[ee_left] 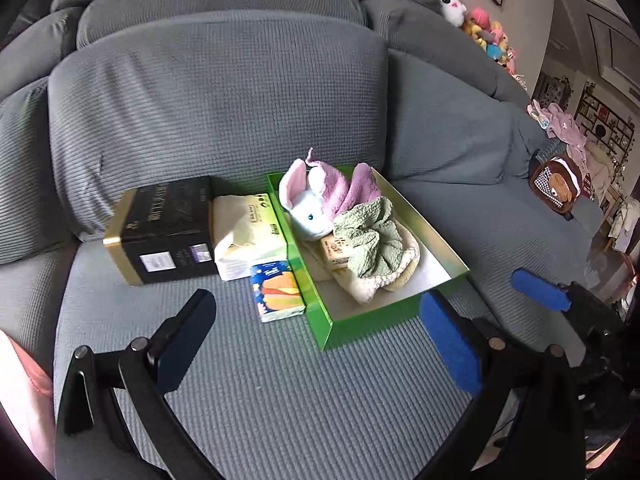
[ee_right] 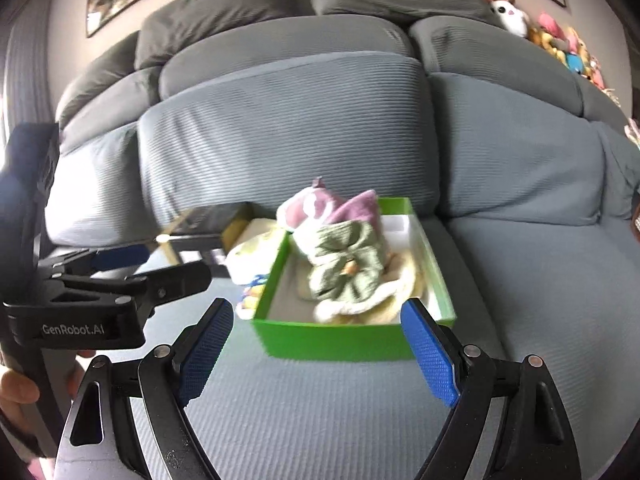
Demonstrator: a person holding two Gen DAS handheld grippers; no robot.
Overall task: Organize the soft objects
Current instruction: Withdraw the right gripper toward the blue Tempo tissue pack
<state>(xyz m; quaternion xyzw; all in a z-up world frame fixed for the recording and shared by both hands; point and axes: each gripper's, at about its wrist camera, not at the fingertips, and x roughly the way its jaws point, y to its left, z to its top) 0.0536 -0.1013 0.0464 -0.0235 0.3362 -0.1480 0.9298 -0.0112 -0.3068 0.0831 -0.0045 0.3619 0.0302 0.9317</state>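
A green box (ee_left: 362, 326) (ee_right: 332, 340) sits on the grey sofa seat. In it lie a white plush bunny (ee_left: 310, 214), a pink cloth (ee_left: 358, 186) (ee_right: 360, 206), a green crinkled cloth (ee_left: 370, 234) (ee_right: 346, 262), a cream towel (ee_left: 396, 276) (ee_right: 360, 310) and a small tan box (ee_left: 334, 250). My left gripper (ee_left: 316, 312) is open and empty, just in front of the box. My right gripper (ee_right: 316, 312) is open and empty, also in front of the box. The left gripper also shows at the left of the right wrist view (ee_right: 156, 266).
Left of the green box lie a black and gold box (ee_left: 168, 232), a tissue pack (ee_left: 250, 236) and a small colourful packet (ee_left: 278, 294). Sofa back cushions (ee_left: 216, 108) rise behind. Plush toys (ee_left: 480, 24) sit on the sofa back at right. A brown bag (ee_left: 556, 184) lies at the far right.
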